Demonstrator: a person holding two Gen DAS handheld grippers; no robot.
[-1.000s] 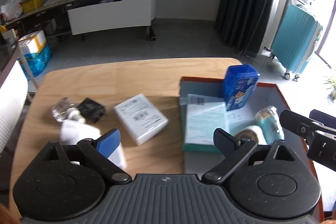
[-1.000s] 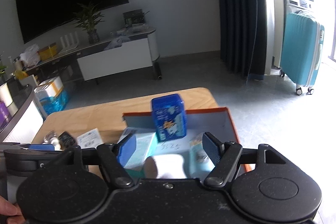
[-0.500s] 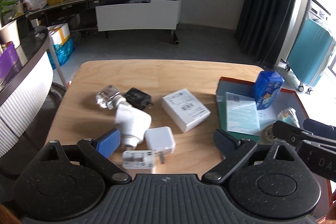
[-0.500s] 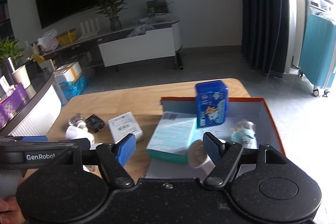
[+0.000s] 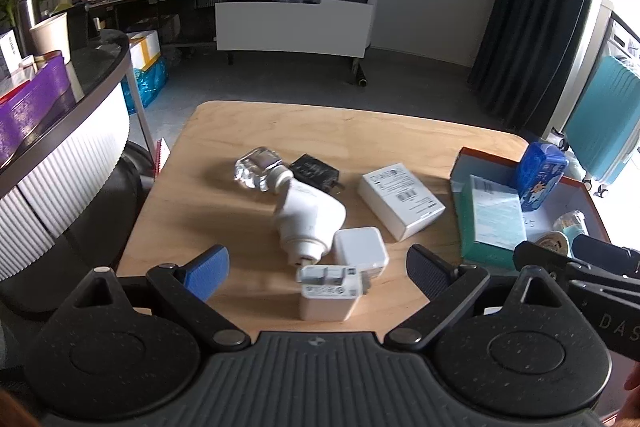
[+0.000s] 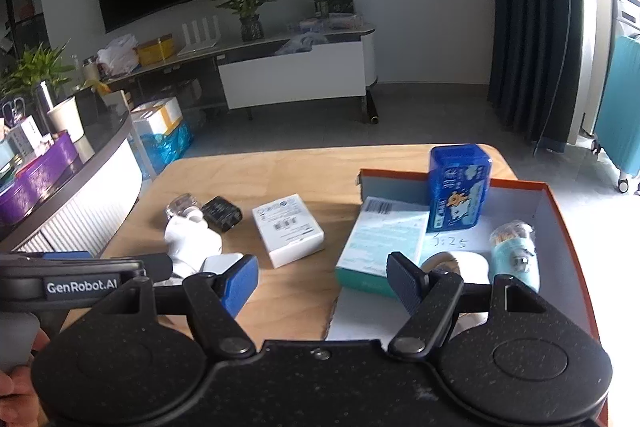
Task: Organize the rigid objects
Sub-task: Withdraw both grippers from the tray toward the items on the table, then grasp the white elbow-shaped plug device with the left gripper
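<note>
Both grippers hover over the wooden table (image 5: pixel 248 131), jaws apart and empty.

Between the left gripper (image 5: pixel 318 269) jaws lies a white charger (image 5: pixel 328 291); beyond it, a white box (image 5: pixel 401 201). Past the right gripper (image 6: pixel 322 277), the orange-rimmed tray (image 6: pixel 560 227) holds a teal box (image 6: pixel 384 243) and a blue tin (image 6: pixel 459 187).

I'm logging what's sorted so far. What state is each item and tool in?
Left tool: open, empty.
Right tool: open, empty.
Orange box: open-topped, partly filled.
Blue tin: upright in the box.
Teal carton: flat in the box.
White carton: flat on the table.
White charger: on the table, prongs showing.
</note>
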